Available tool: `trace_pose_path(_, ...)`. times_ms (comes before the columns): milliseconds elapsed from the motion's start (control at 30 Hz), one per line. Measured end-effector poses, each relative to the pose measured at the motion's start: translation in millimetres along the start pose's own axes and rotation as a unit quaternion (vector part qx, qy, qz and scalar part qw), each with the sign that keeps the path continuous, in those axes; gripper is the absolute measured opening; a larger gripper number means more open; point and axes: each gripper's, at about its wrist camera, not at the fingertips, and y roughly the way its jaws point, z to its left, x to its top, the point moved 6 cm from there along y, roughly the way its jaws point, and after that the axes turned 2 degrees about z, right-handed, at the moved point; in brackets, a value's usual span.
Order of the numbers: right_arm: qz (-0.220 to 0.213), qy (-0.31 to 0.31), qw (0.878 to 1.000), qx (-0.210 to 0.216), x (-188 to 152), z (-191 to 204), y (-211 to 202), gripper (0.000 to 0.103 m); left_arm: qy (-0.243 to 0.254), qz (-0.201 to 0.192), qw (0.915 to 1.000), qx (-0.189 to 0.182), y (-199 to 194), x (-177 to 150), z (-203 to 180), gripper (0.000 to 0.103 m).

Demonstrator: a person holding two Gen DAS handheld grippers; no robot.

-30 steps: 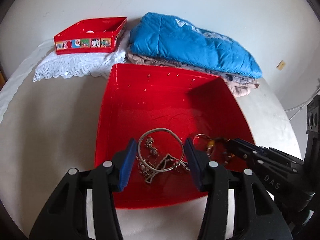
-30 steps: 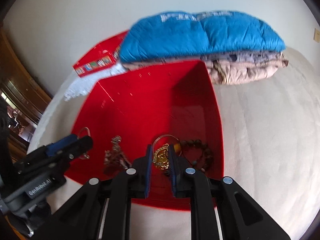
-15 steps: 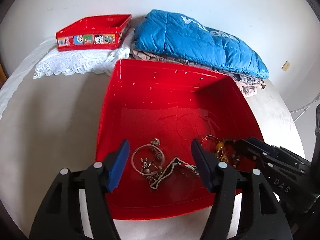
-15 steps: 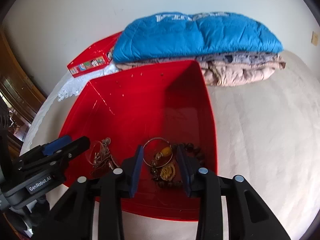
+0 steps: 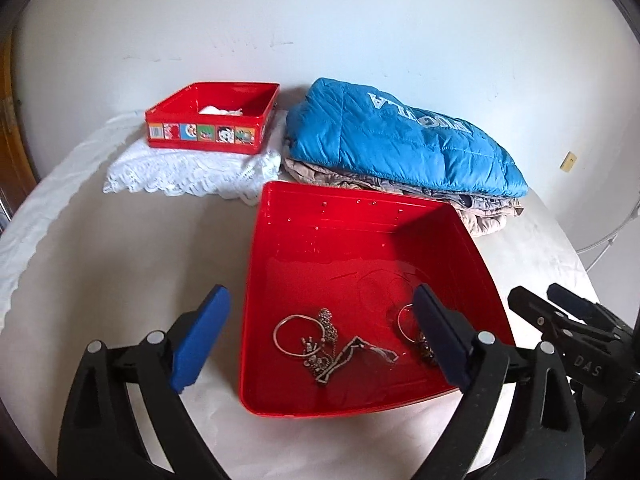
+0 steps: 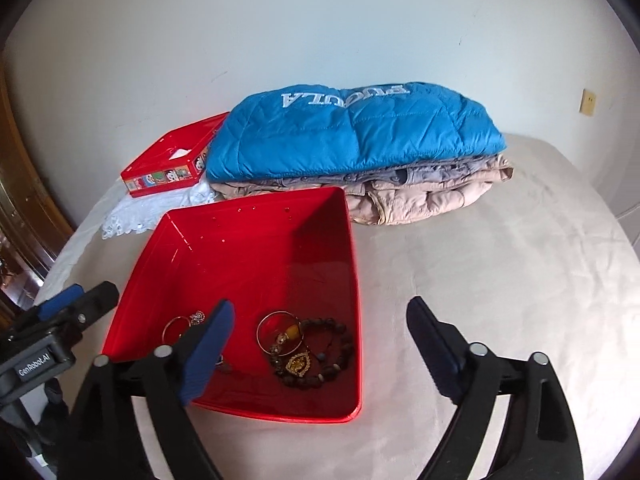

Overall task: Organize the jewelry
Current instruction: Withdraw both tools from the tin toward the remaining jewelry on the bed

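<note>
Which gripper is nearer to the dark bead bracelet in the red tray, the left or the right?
Right. The right gripper, jaws opening, hangs just above the bead bracelet. The left gripper hangs over the silver bangle, at the tray's other side.

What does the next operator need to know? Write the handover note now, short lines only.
Left tool: jaws opening, nothing between the pads, above the big red plastic tray.
Right tool: jaws opening, holding nothing, over the tray's near right corner.
In the tray: silver bangle with tangled silver chains on the left; thin gold hoop, dark wooden bead bracelet and gold pendant on the right.
Small red cartoon tin sits on the white lace cloth at the back.
Done: all visible jewelry lies in the tray.
Left: untangling and sorting the two piles.
</note>
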Motion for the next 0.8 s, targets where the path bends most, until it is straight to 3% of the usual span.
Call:
trace_pose_path(100,0.002,-0.01,1.0,0.0,-1.8,3.9,-5.7,0.099,0.002,-0.001,1.0,0.001,-7.5,-0.7,0.6,0.093)
trace_pose_path(400,0.025,-0.004,1.0,-0.01,-20.3,-2.9,-22.7,0.099,0.019,0.003,0.9997,0.013,-43.3,-20.9,6.6,0.098)
trace_pose_path(800,0.045,0.005,0.999,-0.006,-51.9,-8.8,-39.7,0.099,0.04,0.035,0.9984,0.019,-68.3,-81.2,18.3,0.098)
